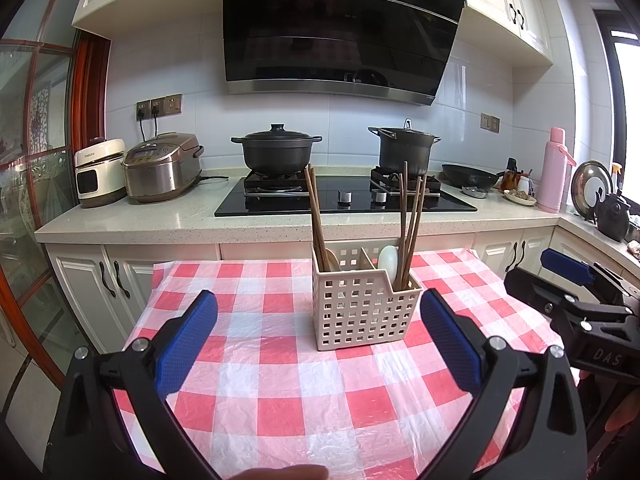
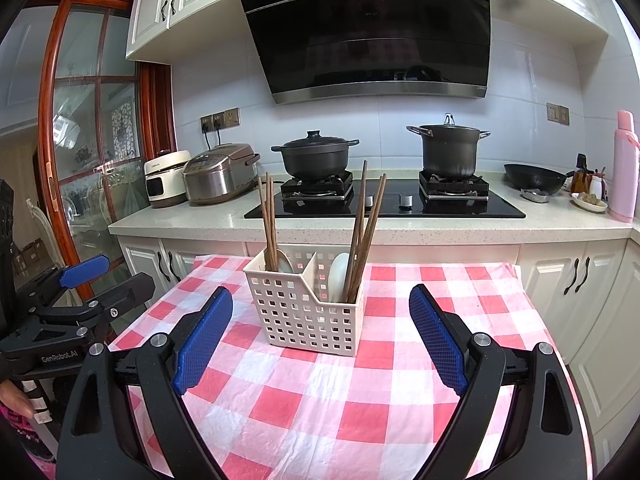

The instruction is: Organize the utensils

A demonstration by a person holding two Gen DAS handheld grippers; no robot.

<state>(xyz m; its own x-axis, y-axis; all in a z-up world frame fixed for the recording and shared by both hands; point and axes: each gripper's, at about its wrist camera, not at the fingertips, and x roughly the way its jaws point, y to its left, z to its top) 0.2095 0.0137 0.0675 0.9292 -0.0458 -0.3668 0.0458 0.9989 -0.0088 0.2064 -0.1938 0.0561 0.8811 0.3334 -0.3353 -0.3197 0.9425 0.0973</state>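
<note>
- A cream perforated utensil basket (image 1: 362, 308) stands upright on a table covered by a red and white checked cloth (image 1: 280, 380), towards its far edge.
- A divider splits the basket into a left and a right compartment.
- The left compartment holds a bundle of brown chopsticks (image 1: 316, 216) and a spoon whose bowl just shows above the rim.
- The right compartment holds more chopsticks (image 1: 410, 220) leaning to the right, with a white spoon (image 1: 388, 261) beside them.
- The left gripper (image 1: 318, 334) hangs in front of the basket, its blue-padded jaws spread wide with nothing between them.
- The right gripper (image 2: 320, 330) sits just beside it, level with it, jaws likewise wide apart and empty.
- Neither gripper touches the basket.
- Behind the table runs a kitchen counter (image 1: 132, 220) with a black hob (image 1: 344, 200), two dark pots on the burners and two rice cookers at the left.
</note>
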